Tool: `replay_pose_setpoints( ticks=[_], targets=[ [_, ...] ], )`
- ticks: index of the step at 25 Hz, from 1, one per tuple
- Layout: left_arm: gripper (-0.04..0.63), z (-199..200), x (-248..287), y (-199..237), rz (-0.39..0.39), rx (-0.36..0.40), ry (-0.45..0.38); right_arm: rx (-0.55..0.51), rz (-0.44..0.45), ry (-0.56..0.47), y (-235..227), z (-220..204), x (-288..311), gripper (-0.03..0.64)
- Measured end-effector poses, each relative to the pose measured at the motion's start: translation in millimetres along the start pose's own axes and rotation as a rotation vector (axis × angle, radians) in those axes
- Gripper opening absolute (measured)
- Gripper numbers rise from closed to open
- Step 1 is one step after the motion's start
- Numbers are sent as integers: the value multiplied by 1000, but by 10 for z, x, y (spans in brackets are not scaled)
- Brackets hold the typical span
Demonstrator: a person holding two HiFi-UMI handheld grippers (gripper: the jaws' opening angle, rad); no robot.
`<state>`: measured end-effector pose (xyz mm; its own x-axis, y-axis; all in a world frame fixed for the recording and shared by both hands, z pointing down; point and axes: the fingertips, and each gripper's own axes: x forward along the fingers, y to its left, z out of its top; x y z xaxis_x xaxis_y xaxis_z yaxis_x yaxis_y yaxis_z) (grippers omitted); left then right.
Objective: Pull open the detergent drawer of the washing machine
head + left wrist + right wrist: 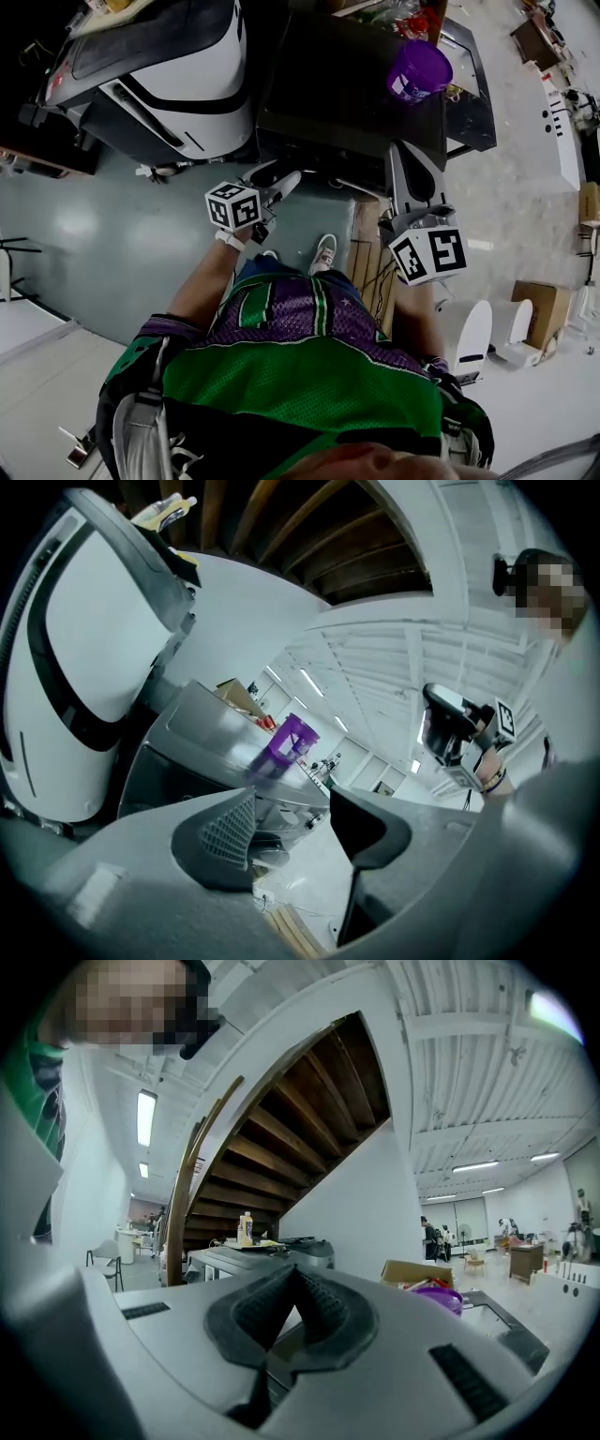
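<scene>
The dark washing machine (347, 84) stands right in front of me, seen from above, with a purple cup (419, 67) on its top. I cannot make out its detergent drawer in any view. My left gripper (286, 180) points at the machine's front near its left corner, apart from it. Its jaws stand open with nothing between them, and the machine (206, 733) and the cup (289, 738) show beyond the left gripper (291, 808). My right gripper (405, 150) reaches to the machine's right front edge. The pads of the right gripper (295, 1279) meet, shut on nothing.
A big white and black appliance (159, 66) stands just left of the machine. A wooden pallet (370, 262) lies on the floor by my feet. White fixtures (487, 328) and a cardboard box (539, 309) stand at the right. A wooden staircase (281, 1119) rises behind.
</scene>
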<state>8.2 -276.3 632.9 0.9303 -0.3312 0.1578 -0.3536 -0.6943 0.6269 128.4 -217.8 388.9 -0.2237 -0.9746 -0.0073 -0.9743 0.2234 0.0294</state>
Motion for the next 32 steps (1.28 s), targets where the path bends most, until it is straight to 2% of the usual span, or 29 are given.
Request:
replay_pose_setpoints(
  ticks=[7,11,18,28,32],
  targets=[
    [249,-459,299,597,91,-141,22,1,71,30,-275,-110,222,2],
    [255,-616,484,809,102,-193,21,4,91,48,-410,-202,296,2],
    [270,-773,701,1147,41,-312,-28,1,82,87,-584,-394,267,2],
    [293,-863,940,1506,-39,-331,-13,4,32,141,-572,-685,75,2],
    [298,-811,1032,1498,-95,-352,-16,-5,-4,152,-597,-714,-49,2]
  ],
)
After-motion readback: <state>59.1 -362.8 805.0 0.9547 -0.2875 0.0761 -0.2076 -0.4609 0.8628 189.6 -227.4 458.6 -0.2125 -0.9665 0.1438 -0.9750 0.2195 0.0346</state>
